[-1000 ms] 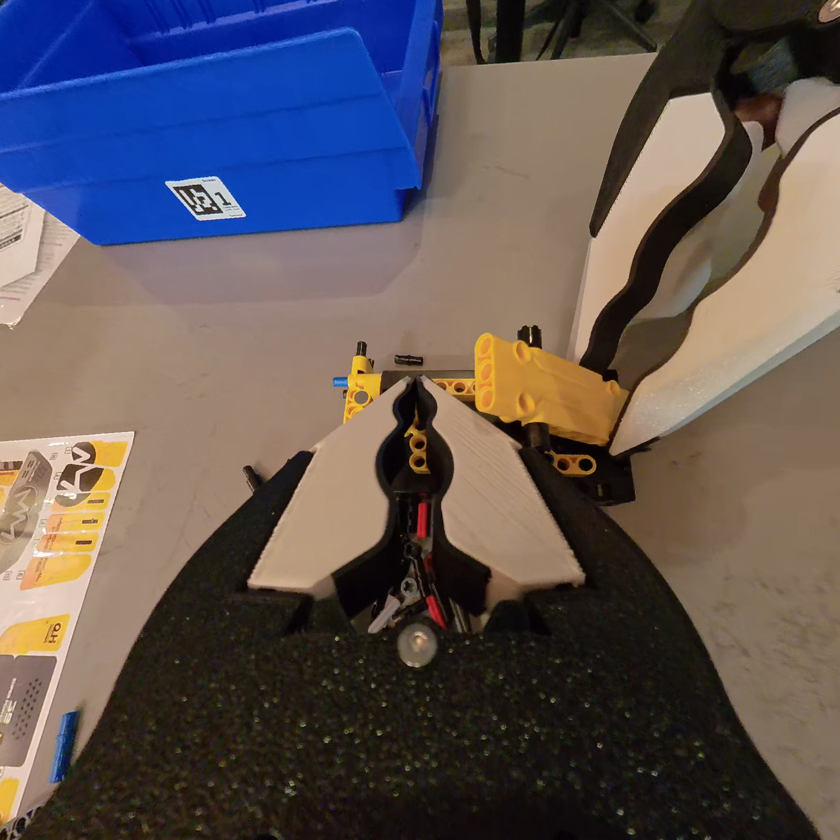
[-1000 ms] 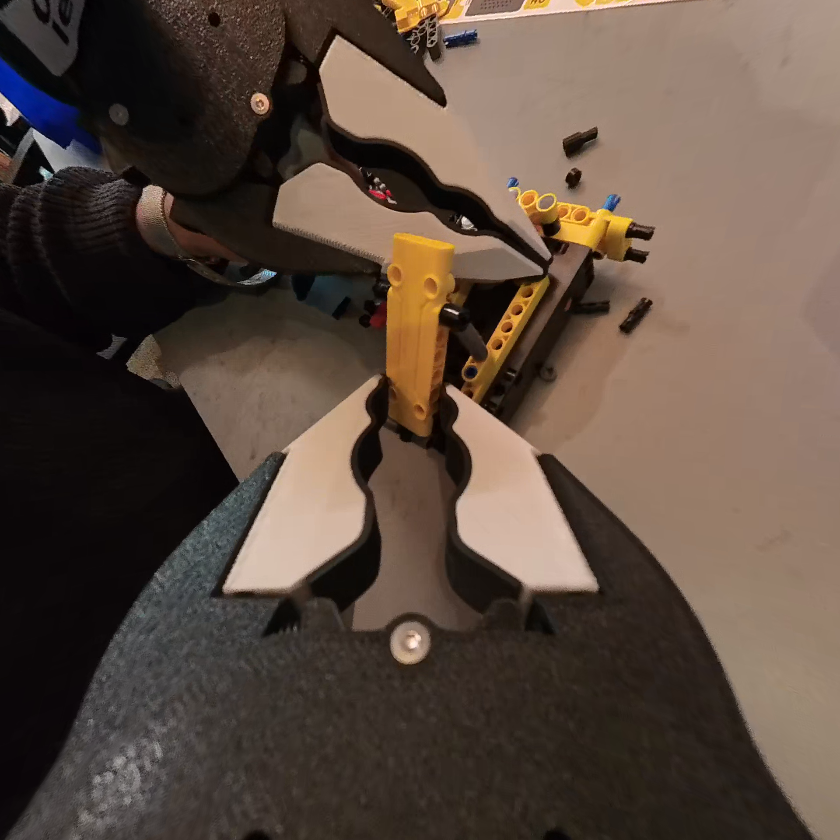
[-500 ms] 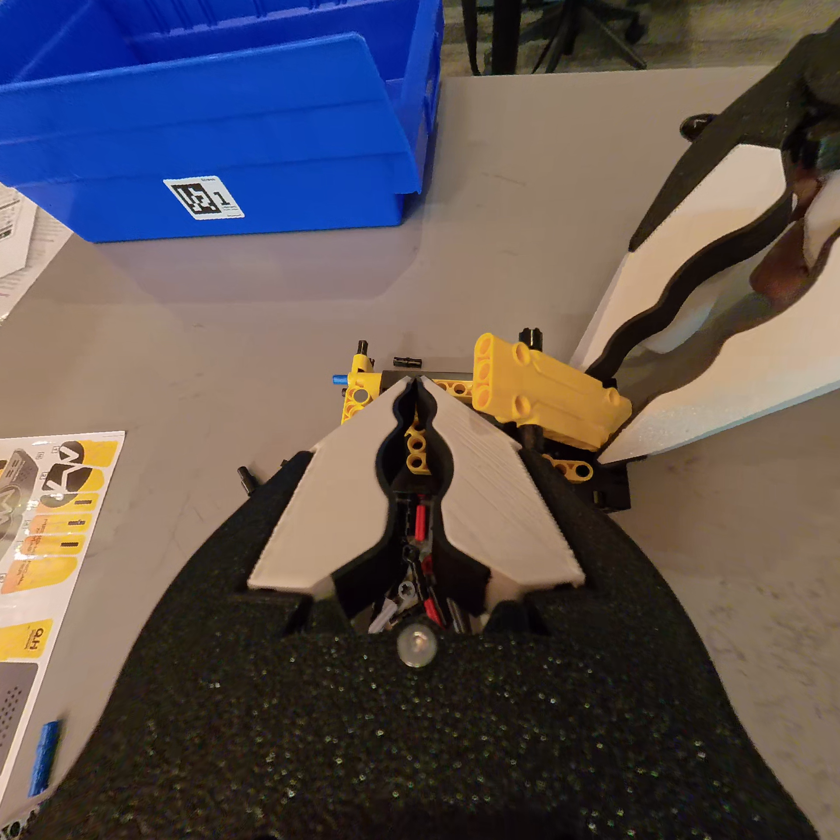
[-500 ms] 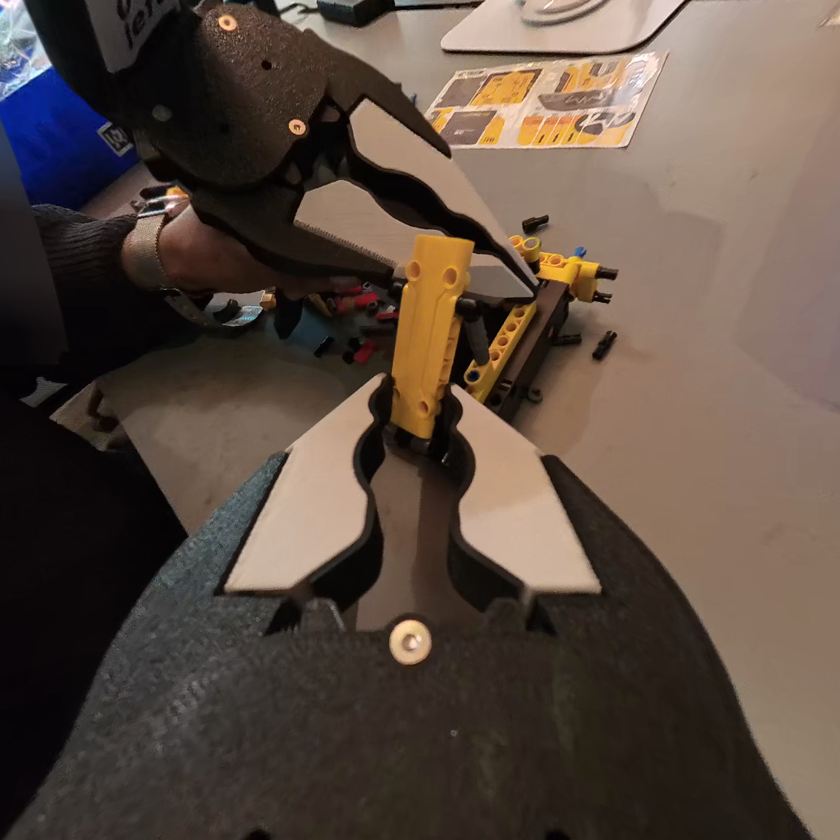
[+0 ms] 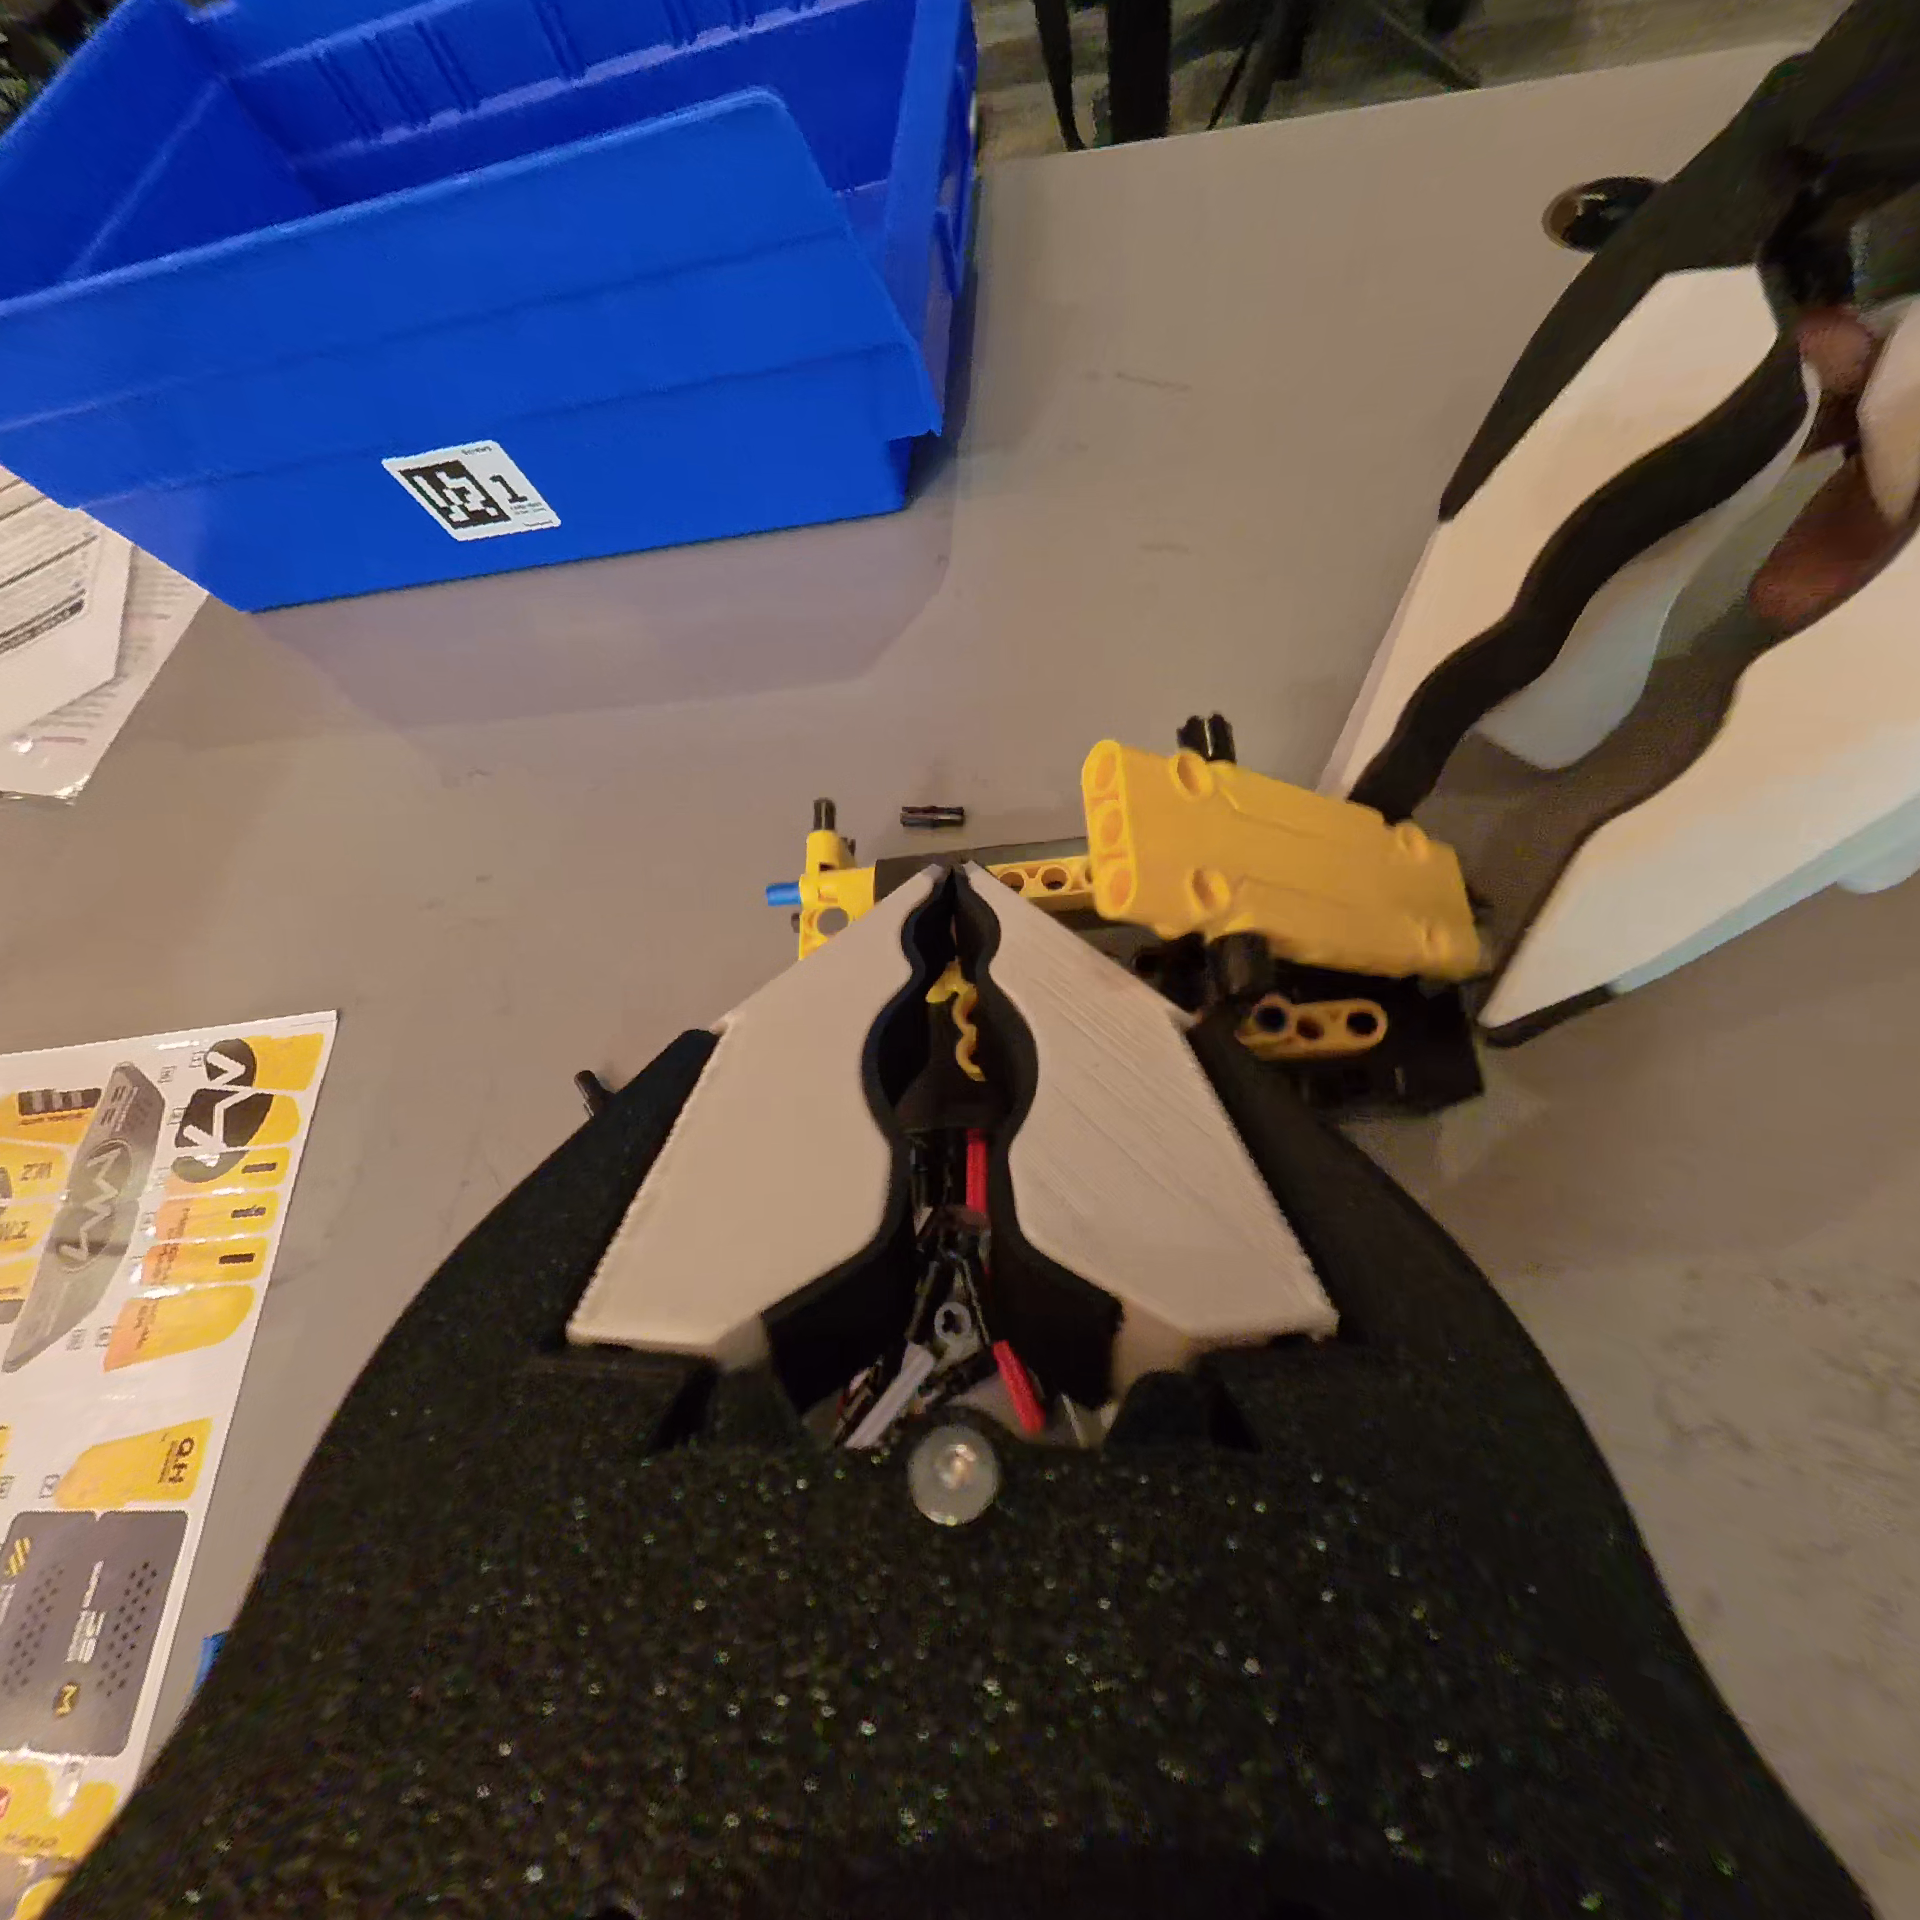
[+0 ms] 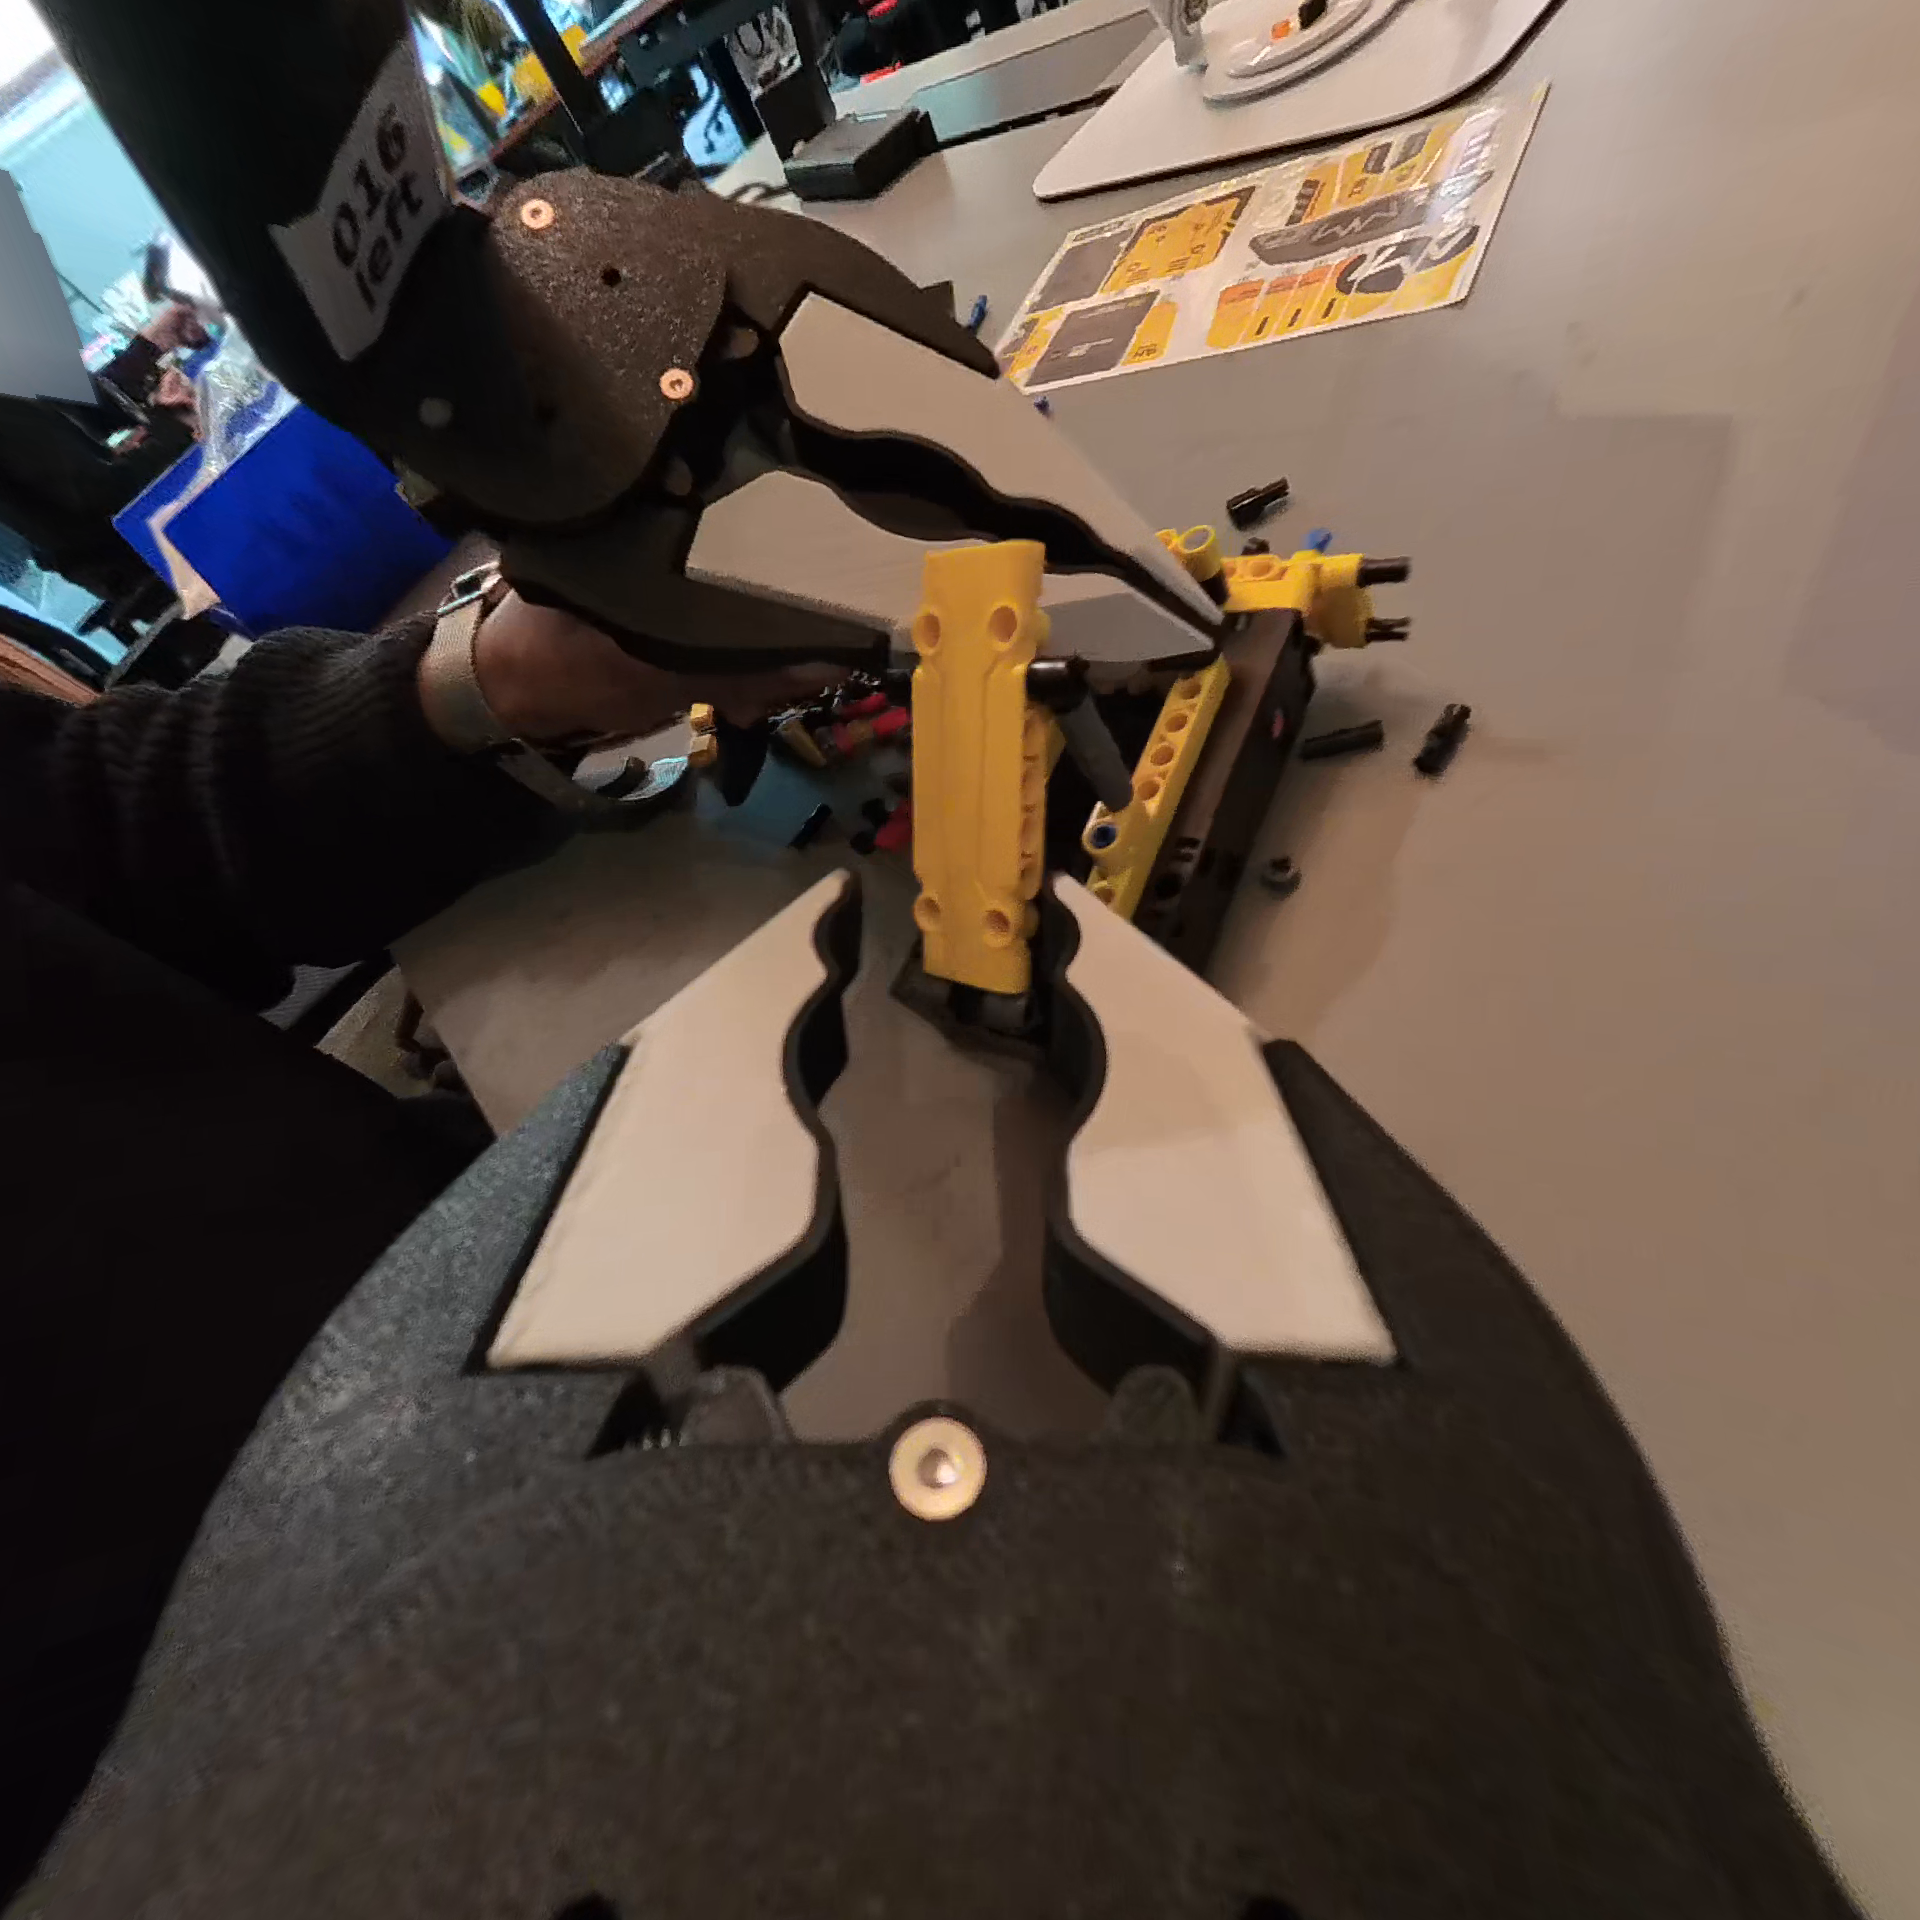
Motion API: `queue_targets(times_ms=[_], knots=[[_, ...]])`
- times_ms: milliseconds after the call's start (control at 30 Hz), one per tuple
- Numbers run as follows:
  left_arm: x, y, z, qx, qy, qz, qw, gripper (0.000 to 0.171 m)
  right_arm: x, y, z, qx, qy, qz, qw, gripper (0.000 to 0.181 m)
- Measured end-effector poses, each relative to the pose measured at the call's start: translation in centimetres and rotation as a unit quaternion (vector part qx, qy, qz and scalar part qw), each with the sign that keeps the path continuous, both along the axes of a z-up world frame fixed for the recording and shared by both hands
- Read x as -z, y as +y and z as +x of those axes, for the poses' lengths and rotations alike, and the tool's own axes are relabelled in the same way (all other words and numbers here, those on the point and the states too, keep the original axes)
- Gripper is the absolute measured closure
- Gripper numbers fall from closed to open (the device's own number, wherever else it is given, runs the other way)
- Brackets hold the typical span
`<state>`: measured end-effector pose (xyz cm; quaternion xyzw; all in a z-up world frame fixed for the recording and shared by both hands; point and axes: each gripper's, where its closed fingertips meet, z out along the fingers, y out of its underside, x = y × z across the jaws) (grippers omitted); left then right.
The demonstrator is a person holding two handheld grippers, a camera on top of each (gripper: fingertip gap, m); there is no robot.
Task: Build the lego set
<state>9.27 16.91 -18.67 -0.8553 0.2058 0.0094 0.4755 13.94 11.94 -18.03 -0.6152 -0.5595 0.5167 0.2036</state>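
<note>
A yellow and black building-brick assembly (image 5: 1340,1060) lies on the grey table. A long yellow block (image 5: 1278,873) is fixed to it and stands out towards my right gripper (image 6: 951,888). The right gripper's jaws are open on either side of the near end of that block (image 6: 977,769), with the left finger clear of it. My left gripper (image 5: 951,875) is shut on a yellow part (image 5: 961,1023) of the assembly. It also shows in the right wrist view (image 6: 1205,623), pinching the frame from the left, just behind the block's far end.
A blue bin (image 5: 468,312) stands at the back left, with papers (image 5: 52,623) beside it. A sticker sheet (image 5: 125,1247) lies at the left. Loose black pins (image 6: 1444,738) lie around the assembly and a heap of small pieces (image 6: 852,727) lies under the person's hand. Across from one pair of fingers to the other is roughly 7 cm.
My right gripper's jaws have opened and let go of the yellow block, and it has tilted lower toward the table. My left gripper stays shut on the assembly.
</note>
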Motion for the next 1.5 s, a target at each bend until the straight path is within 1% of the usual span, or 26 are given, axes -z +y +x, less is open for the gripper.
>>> queue_targets(times_ms=[33,67,133,200,333,400,467,567,700,767,833,900,967,1000,1033,1067,1133,1167,1200,1233,1333,1367,1433,1500], knots=[[0.0,-0.2,0.2,0.005,-0.003,-0.002,1.000,0.171,-0.1,0.0,0.4,0.000,0.005,0.003,1.000,0.140],[0.0,-0.4,0.6,0.015,-0.014,-0.006,1.000,0.171,-0.1,-0.2,0.9,-0.006,0.009,0.011,1.000,0.137],[0.0,-0.7,1.4,0.027,-0.035,-0.010,0.999,0.171,0.0,-0.5,1.8,-0.016,0.019,0.043,0.999,0.136],[0.0,-0.8,2.0,0.037,-0.029,-0.007,0.999,0.171,0.1,-0.9,2.4,-0.025,0.030,0.066,0.997,0.132],[0.0,-1.1,2.9,0.051,-0.013,0.004,0.999,0.171,0.1,-1.2,3.2,-0.008,0.043,0.080,0.996,0.131],[0.0,-1.2,3.5,0.061,-0.019,0.005,0.998,0.171,0.0,-1.3,3.7,0.004,0.049,0.079,0.996,0.131],[-0.1,-1.3,3.9,0.068,-0.019,0.009,0.997,0.171,-0.1,-1.5,4.1,0.013,0.057,0.070,0.996,0.126],[-0.1,-1.3,4.3,0.075,-0.013,0.012,0.997,0.171,-0.3,-2.4,4.5,0.011,0.072,0.055,0.996,0.115],[-0.1,-1.6,4.7,0.087,-0.029,0.011,0.996,0.171,-0.6,-4.2,4.7,0.001,0.054,0.030,0.998,0.098],[-0.1,-1.9,5.0,0.092,-0.051,0.004,0.994,0.169,-0.5,-5.1,4.6,0.012,0.042,0.039,0.998,0.096],[-0.2,-2.2,5.4,0.103,-0.075,-0.002,0.992,0.169,-0.3,-5.8,4.7,0.013,0.027,0.067,0.997,0.097],[-0.2,-2.6,5.7,0.119,-0.084,-0.004,0.989,0.169,0.0,-6.4,4.8,0.003,0.016,0.102,0.995,0.097],[-0.3,-2.8,5.9,0.132,-0.089,-0.005,0.987,0.171,0.2,-6.3,5.0,0.001,0.021,0.129,0.991,0.100],[-0.2,-2.9,6.0,0.138,-0.090,-0.006,0.986,0.171,0.2,-6.0,5.0,0.008,0.030,0.133,0.991,0.105],[-0.2,-2.9,6.0,0.139,-0.090,-0.007,0.986,0.171,0.1,-5.4,5.0,0.027,0.043,0.124,0.991,0.111],[-0.2,-3.0,6.0,0.140,-0.092,-0.008,0.986,0.171,-0.3,-4.9,4.9,0.054,0.069,0.097,0.991,0.115],[-0.2,-3.0,5.9,0.143,-0.090,-0.006,0.986,0.171,-1.3,-4.6,4.8,0.092,0.120,-0.015,0.988,0.115],[-0.2,-3.0,5.9,0.143,-0.091,-0.007,0.986,0.171,-1.7,-4.3,4.9,0.109,0.144,-0.061,0.982,0.115],[-0.2,-3.0,5.9,0.142,-0.093,-0.007,0.985,0.171,-1.9,-3.6,5.3,0.134,0.166,-0.088,0.973,0.114],[-0.2,-3.0,5.8,0.141,-0.095,-0.008,0.985,0.171,-2.2,-2.8,5.9,0.155,0.187,-0.097,0.965,0.113],[-0.3,-3.0,5.3,0.129,-0.106,-0.012,0.986,0.170,-3.1,-0.9,7.9,0.192,0.221,-0.073,0.953,0.113],[-0.3,-3.0,5.0,0.121,-0.115,-0.016,0.986,0.170,-3.1,-0.5,8.4,0.199,0.218,-0.062,0.953,0.112],[-0.6,-3.3,4.7,0.109,-0.149,-0.027,0.982,0.167,-2.4,-0.3,8.6,0.186,0.189,-0.048,0.963,0.111],[-1.3,-3.7,4.4,0.097,-0.188,-0.031,0.977,0.158,-1.3,-0.4,8.3,0.166,0.150,-0.041,0.974,0.111]])
